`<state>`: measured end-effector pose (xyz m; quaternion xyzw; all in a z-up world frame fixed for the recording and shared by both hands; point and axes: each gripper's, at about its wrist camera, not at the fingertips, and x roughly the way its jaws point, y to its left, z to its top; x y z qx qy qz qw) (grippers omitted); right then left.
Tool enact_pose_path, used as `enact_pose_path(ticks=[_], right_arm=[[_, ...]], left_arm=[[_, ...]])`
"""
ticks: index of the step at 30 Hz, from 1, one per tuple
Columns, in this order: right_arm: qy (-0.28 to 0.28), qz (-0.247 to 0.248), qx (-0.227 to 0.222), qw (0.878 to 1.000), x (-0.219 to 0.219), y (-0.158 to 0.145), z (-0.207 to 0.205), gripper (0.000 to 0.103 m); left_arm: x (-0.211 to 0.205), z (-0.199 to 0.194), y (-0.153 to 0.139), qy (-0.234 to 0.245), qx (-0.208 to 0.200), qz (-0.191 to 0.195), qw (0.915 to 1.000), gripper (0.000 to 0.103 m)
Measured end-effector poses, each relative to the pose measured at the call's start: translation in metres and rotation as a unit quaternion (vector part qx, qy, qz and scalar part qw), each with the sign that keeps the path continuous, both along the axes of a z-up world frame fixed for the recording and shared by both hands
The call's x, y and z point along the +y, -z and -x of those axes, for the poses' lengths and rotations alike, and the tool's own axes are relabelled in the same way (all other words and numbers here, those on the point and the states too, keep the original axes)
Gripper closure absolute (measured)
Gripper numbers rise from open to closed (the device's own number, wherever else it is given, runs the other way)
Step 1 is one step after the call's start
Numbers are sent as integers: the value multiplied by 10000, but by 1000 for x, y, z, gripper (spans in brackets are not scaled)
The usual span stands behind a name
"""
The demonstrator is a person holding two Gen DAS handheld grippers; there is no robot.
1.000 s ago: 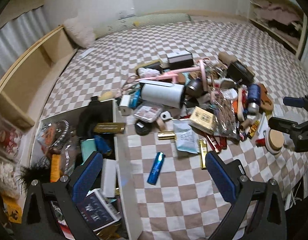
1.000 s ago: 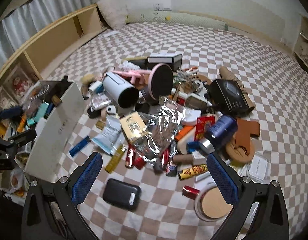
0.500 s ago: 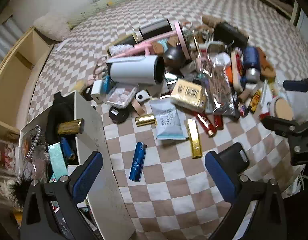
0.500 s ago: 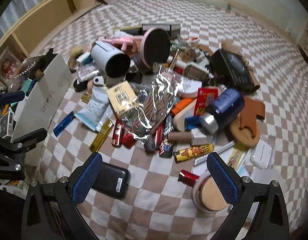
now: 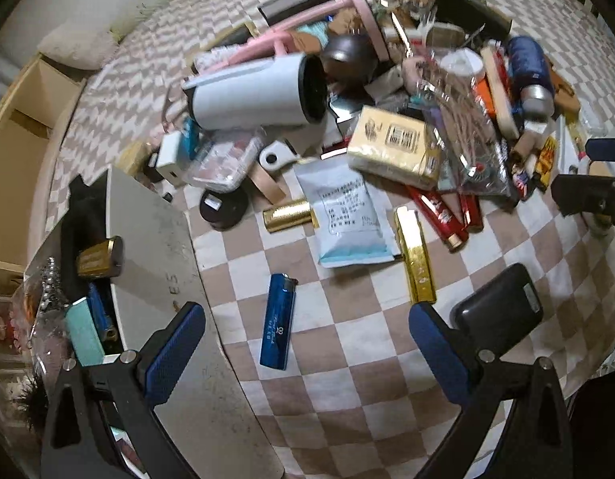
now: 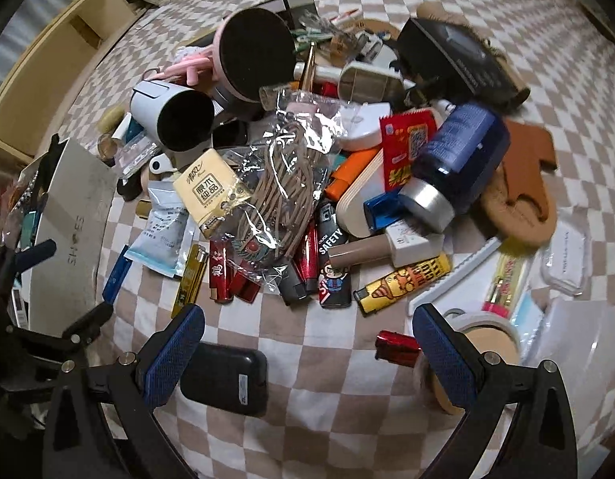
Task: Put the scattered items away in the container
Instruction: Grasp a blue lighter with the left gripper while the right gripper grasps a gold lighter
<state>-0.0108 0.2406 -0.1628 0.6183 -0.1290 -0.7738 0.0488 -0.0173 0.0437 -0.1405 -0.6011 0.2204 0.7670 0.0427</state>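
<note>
Blue lighter (image 5: 278, 321): between wide-spread left gripper (image 5: 307, 351) pads, lengthwise along reach, beside box (image 5: 155, 247); right gripper (image 6: 307, 353) spread, empty, farther.

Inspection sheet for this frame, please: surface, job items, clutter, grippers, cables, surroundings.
Surface: checkered bedspread, bare patches only near the cameras.
Job's things: white box at the left, already holding a gold case and other small items; blue lighter lies alone beside it; gold bar and black case lie loose nearby.
Clutter: dense heap further back, including a white cylinder, yellow tissue pack, blue bottle and yellow lighter.
Grippers: left gripper open and empty above the blue lighter; right gripper open and empty.
Cables: nothing seen.
Surroundings: wooden shelf along the left edge, pillow further back.
</note>
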Motion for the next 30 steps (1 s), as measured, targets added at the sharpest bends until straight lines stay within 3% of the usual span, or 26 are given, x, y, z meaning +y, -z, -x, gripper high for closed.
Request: enact_pose_path(ticks=[2,4,15,18,21,28,30], right_arm=[[-38,21,-95,9999,-4,6,1,0],[-128,54,-180,9997,-11,11,2,0],[-632,328,-322,9969,-55,25,14,0],[-764,323,-355,9959,-65,27,17,0],[-890,290,-373,9949,-76,30,20,12],[-1058,445,-512,9921,-95,38,25,39],[-1086,493,-519,9915,-100,39,27,40]], left_arm=[[0,2,6,55,-52,153,9999,6],[0,5,14,92,-150,258,9995,19],[-14,8,43,116,-521,528,9972,22],[-24,10,50,-1,-676,479,9966,35],[-31,11,53,-88,-755,422,9962,36],[-40,13,59,-181,-935,240,9952,57],[-40,13,60,-164,-991,187,9948,63]])
